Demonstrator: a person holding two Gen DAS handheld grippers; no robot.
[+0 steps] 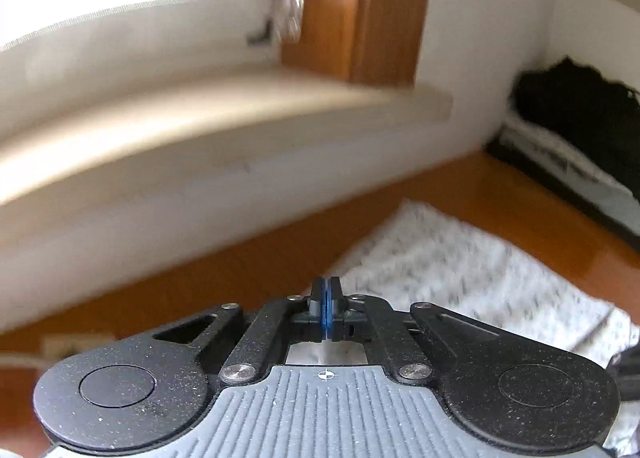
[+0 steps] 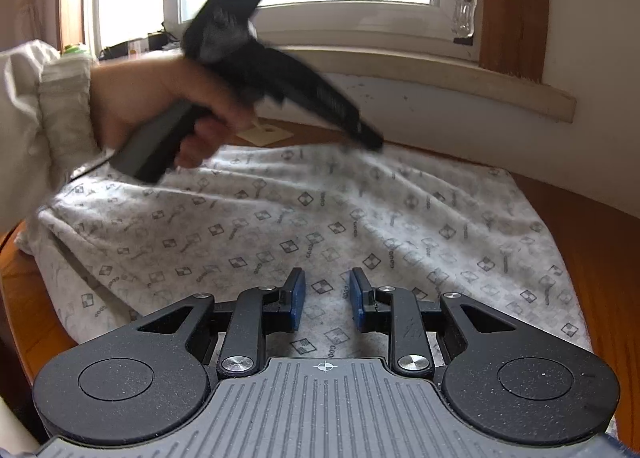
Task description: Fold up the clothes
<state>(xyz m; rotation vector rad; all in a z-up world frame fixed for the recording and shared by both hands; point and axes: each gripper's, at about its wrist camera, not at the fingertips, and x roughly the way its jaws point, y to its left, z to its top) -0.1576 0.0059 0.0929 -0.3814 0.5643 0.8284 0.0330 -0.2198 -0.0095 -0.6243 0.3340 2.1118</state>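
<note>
A white cloth (image 2: 320,209) printed with small grey checks and keys lies spread on a wooden table (image 2: 592,242). In the right wrist view a hand (image 2: 160,97) in a pale sleeve holds my left gripper (image 2: 372,142), whose tip is down at the cloth's far edge. In the left wrist view the left gripper (image 1: 326,290) has its blue pads pressed together, with the cloth (image 1: 460,266) just beyond the tip. Blur hides whether any fabric is caught. My right gripper (image 2: 327,286) hovers over the cloth's near part, jaws apart, with nothing between the pads.
A wall with a beige window sill (image 2: 440,69) runs close behind the table. A pale square card (image 2: 264,134) lies on the wood past the cloth. A dark heap (image 1: 580,125) sits on stacked things at the far right.
</note>
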